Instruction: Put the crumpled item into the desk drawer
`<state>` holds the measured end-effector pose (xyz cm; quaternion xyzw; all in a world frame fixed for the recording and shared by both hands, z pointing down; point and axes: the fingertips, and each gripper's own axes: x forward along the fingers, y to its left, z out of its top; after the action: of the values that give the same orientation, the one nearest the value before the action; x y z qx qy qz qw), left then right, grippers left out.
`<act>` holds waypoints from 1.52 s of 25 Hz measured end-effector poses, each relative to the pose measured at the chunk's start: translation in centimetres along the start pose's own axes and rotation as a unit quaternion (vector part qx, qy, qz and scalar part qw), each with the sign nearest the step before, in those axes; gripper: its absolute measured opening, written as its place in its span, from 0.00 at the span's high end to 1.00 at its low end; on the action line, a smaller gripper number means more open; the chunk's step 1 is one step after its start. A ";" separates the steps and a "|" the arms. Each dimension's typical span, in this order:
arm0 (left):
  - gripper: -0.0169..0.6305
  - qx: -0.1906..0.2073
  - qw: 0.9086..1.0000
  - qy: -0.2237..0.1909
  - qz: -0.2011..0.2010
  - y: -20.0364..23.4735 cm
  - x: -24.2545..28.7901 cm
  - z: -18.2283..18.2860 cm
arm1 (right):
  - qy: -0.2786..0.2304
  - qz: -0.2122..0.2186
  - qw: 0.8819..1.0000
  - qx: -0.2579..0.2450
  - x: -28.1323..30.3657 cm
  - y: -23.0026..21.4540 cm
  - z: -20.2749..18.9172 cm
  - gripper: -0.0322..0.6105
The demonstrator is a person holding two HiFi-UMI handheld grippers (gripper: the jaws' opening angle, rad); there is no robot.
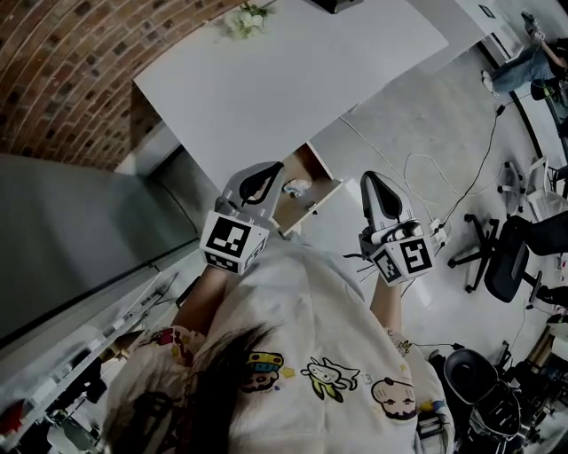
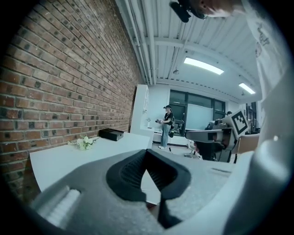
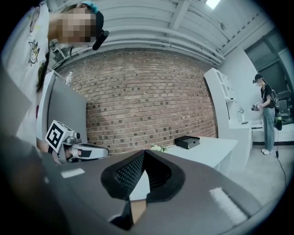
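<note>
Shirt (image 1: 311, 355) blocks the near part of the head view, left gripper (image 2: 147, 152) and right gripper (image 3: 144, 153) both clenched on nothing, crumpled item (image 1: 296, 187) small and blurry in the open drawer (image 1: 315, 202) between them, white desk (image 1: 284, 80) at 12 o'clock, flowers (image 1: 244, 19) at 11, black box (image 1: 335, 4) cut off.

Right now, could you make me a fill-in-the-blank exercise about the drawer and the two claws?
The drawer is ___.
The crumpled item lies ___ the drawer.
The left claw and the right claw are both ___.
The wall beside the desk is made of ___.
Missing words: open; inside; shut; brick.
</note>
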<state>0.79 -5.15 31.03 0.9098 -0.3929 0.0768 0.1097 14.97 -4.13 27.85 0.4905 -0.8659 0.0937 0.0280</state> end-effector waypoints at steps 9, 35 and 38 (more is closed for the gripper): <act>0.98 -0.010 1.000 0.011 0.010 0.8 0.3 -0.7 | 0.009 -0.001 1.000 0.003 0.7 -0.1 -0.5 0.94; 0.98 -0.016 0.999 0.021 0.026 1.0 0.8 -1.2 | 0.025 0.021 0.999 0.006 1.6 -0.5 -0.6 0.94; 0.98 -0.022 0.999 0.019 0.023 1.0 1.1 -1.2 | 0.027 0.024 0.999 0.009 1.7 -0.5 -0.8 0.94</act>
<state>0.72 -6.25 32.54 0.8962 -0.4133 0.0878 0.1349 14.55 -5.64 28.93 0.4673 -0.8754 0.1149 0.0449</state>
